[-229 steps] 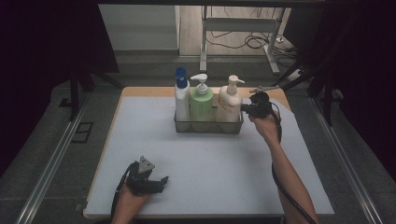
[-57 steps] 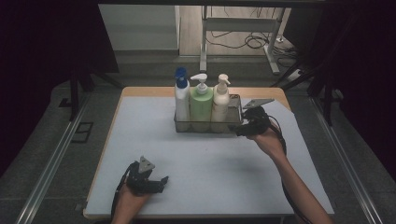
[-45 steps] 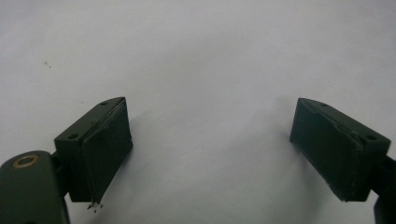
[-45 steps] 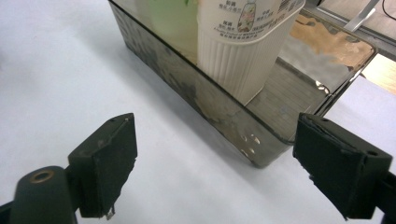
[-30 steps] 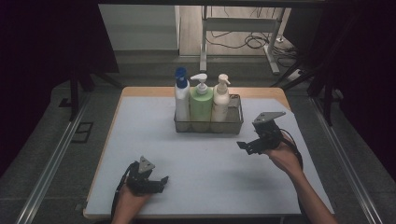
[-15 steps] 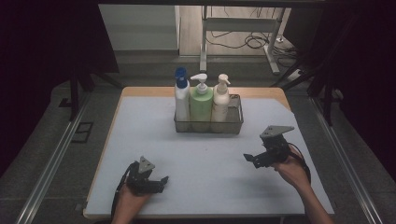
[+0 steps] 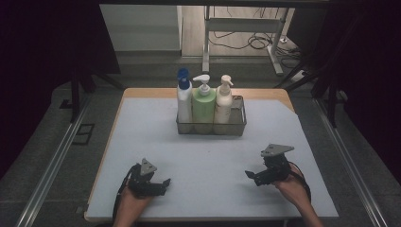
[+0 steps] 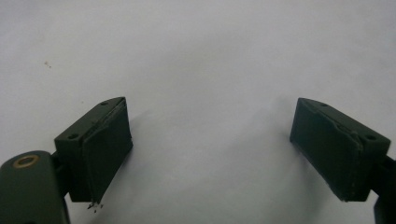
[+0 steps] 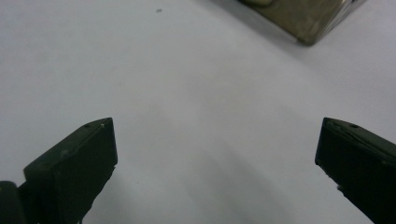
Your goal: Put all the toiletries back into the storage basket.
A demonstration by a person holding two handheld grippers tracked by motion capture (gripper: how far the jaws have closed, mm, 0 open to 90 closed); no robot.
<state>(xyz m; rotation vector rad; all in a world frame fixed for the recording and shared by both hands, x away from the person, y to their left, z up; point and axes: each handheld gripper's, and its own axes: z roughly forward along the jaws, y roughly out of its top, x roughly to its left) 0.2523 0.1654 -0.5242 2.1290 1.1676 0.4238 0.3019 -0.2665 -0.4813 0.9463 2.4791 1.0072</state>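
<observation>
A wire basket [image 7: 238,124] stands at the back middle of the white mat. Three upright bottles are in it: a white one with a blue cap [image 7: 184,99], a green pump bottle [image 7: 204,105] and a cream pump bottle [image 7: 223,100]. My left gripper [image 7: 163,182] rests near the front left edge, open, with bare mat between its fingers [image 8: 103,149]. My right gripper [image 7: 251,176] is at the front right, well short of the basket, open and holding nothing. A corner of the basket [image 9: 303,18] shows at the top of the right gripper view.
The white mat [image 7: 208,156] covers a wooden table with wood showing along the back edge. Metal rails [image 7: 52,161] run along both sides of the table. Beyond the table stand a desk frame and floor cables [image 7: 255,42].
My right gripper let go of the cream bottle, now standing in the basket, and drew back toward the front right of the mat. My left gripper has stayed put.
</observation>
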